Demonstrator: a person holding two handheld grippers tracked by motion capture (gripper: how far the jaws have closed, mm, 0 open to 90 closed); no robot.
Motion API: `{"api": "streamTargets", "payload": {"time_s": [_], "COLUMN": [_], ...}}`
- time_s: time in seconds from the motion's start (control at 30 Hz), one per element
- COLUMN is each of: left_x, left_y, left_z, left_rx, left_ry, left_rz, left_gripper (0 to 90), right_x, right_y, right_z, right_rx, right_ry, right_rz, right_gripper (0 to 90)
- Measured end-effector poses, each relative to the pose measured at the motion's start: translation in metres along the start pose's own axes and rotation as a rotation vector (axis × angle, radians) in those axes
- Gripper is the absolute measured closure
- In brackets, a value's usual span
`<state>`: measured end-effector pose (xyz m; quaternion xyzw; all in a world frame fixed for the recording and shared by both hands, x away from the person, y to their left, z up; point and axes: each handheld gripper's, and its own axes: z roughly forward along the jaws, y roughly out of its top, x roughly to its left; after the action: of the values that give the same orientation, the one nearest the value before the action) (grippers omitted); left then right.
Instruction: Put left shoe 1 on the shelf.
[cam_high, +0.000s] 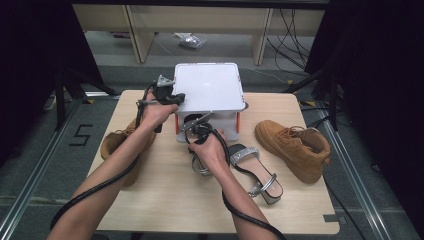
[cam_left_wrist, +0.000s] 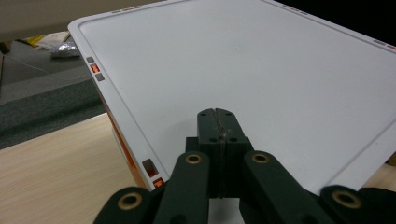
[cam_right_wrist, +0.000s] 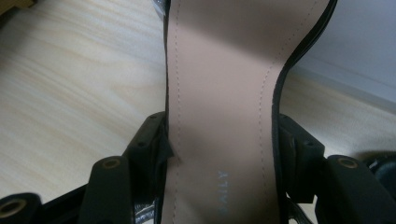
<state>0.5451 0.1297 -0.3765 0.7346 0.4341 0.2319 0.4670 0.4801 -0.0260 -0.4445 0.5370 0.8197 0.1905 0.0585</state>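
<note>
Left claw (cam_high: 176, 98) is clenched, jaws pressed together with nothing between them, resting at the left edge of the white lid (cam_high: 207, 87) of the box (cam_high: 226, 121) standing at the far middle of the bench (cam_high: 165, 200); the left gripper view shows the closed tips lying over the lid's flat top near its rim. Right claw (cam_high: 194, 131) is grasping a sandal (cam_right_wrist: 224, 93) by the two edges of its sole; the right gripper view shows the beige insole running up between the jaws, pads pressing on either side. That sandal sits just in front of the box opening, low over the bench. A second sandal (cam_high: 256, 172), silver-strapped, lies flat just right of the right hand (cam_high: 212, 152). One tan boot (cam_high: 295, 147) lies at the right, another tan boot (cam_high: 114, 145) at the left, partly behind the left forearm.
</note>
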Motion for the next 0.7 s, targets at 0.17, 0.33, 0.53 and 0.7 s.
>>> {"api": "streamTargets", "payload": {"time_s": [0.17, 0.33, 0.53, 0.7], "left_x": [0.000, 0.001, 0.000, 0.000], "left_y": [0.000, -0.001, 0.000, 0.000], "left_z": [0.000, -0.001, 0.000, 0.000], "left_rx": [-0.002, 0.005, 0.001, 0.001], "left_ry": [0.000, -0.001, -0.002, -0.001], "left_rz": [-0.002, 0.007, 0.003, 0.009], "left_gripper": [89.6, 89.6, 89.6, 89.6], "right_x": [0.002, 0.005, 0.005, 0.001], "right_y": [0.005, 0.009, 0.009, 0.007], "right_z": [0.008, 0.017, 0.025, 0.036], "right_rx": [-0.008, -0.018, 0.025, 0.001], "right_ry": [-0.005, -0.007, -0.026, -0.049], "right_rz": [-0.004, 0.035, 0.023, -0.078], "right_gripper": [43.5, 43.5, 43.4, 43.3]}}
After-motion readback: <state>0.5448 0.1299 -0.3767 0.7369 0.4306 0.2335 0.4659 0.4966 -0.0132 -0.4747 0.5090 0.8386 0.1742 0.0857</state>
